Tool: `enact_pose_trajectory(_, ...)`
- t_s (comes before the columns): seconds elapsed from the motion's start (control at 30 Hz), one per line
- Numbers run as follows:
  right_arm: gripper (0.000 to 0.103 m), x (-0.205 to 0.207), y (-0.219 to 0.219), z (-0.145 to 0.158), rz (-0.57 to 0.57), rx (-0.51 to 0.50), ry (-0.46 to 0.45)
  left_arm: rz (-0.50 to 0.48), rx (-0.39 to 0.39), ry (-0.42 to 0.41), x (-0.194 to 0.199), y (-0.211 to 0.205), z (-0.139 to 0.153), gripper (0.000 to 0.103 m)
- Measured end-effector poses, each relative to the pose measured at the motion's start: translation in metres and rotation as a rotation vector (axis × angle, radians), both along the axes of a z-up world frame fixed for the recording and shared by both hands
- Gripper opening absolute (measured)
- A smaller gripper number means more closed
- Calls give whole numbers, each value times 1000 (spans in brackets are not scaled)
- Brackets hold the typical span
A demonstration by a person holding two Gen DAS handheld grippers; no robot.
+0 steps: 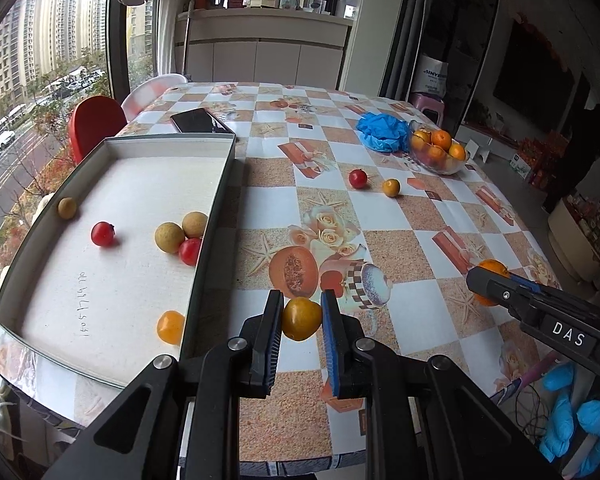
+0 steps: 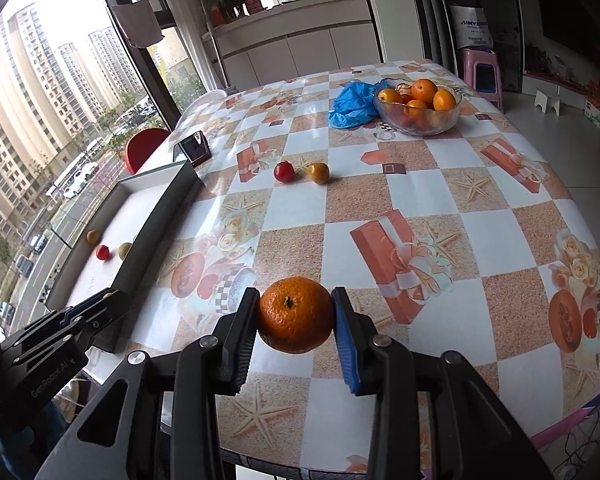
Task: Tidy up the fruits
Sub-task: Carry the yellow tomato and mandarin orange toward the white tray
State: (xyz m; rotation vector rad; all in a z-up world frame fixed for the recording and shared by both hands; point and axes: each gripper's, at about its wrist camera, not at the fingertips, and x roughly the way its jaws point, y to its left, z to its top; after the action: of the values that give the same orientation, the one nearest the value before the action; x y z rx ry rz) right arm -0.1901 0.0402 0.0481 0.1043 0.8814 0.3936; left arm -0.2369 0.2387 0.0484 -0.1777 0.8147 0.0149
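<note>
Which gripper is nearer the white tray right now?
Left. The left gripper, shut on a small yellow fruit, is just beside the tray wall. The right gripper, holding an orange, is farther out over the table.

A table under a glossy checked oilcloth (image 1: 384,216) fills the daylit room. Left of it, a tall window (image 1: 40,80) shows apartment towers; a red plastic chair (image 1: 96,122) stands beside it, white cabinets (image 1: 260,56) behind, pink stool (image 2: 482,70) right.
</note>
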Motion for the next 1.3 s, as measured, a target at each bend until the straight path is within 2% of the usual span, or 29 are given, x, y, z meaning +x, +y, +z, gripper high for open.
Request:
enact_pose_trajectory(0.53, 39, -12, 70, 9, 111, -62, -13, 83, -59, -50, -21, 56, 3, 20)
enact_pose_trajectory(1.3, 39, -10, 145, 2, 234, -109, 8, 180, -95, -47, -31, 118, -12, 20)
